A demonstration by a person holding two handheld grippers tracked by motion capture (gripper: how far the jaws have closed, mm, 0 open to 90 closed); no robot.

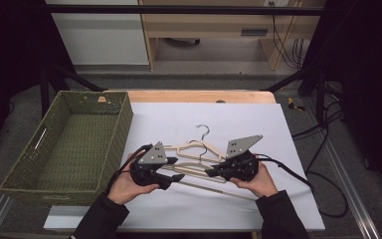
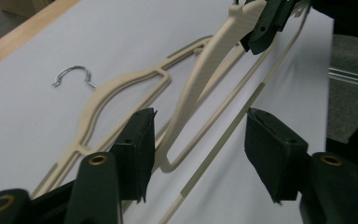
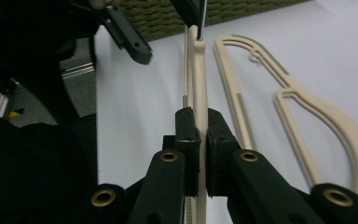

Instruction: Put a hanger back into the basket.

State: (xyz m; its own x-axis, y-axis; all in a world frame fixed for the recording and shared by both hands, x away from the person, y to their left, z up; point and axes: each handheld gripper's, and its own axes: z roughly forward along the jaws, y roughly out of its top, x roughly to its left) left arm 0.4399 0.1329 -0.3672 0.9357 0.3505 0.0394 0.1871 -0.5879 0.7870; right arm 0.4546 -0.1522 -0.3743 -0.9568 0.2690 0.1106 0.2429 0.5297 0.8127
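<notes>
Two beige hangers are on the white sheet (image 1: 159, 119). One hanger (image 1: 189, 147) lies flat with its metal hook (image 1: 204, 130) pointing away; the left gripper view has it (image 2: 121, 86) on the left. My right gripper (image 1: 211, 173) is shut on the second hanger (image 3: 198, 70), pads pinching its thin edge (image 3: 203, 126). That hanger (image 2: 200, 84) runs down to my left gripper (image 2: 200, 135), which is open. Its corner sits between the jaws, close to one pad (image 2: 137, 144), and the other pad stands clear of it. In the high view the left gripper (image 1: 176, 177) faces the right one.
A green woven basket (image 1: 122, 124) stands at the left, its near wall beside my left hand. The wooden table edge (image 1: 199, 95) runs along the far side of the sheet. Cables (image 1: 323, 164) trail on the floor to the right.
</notes>
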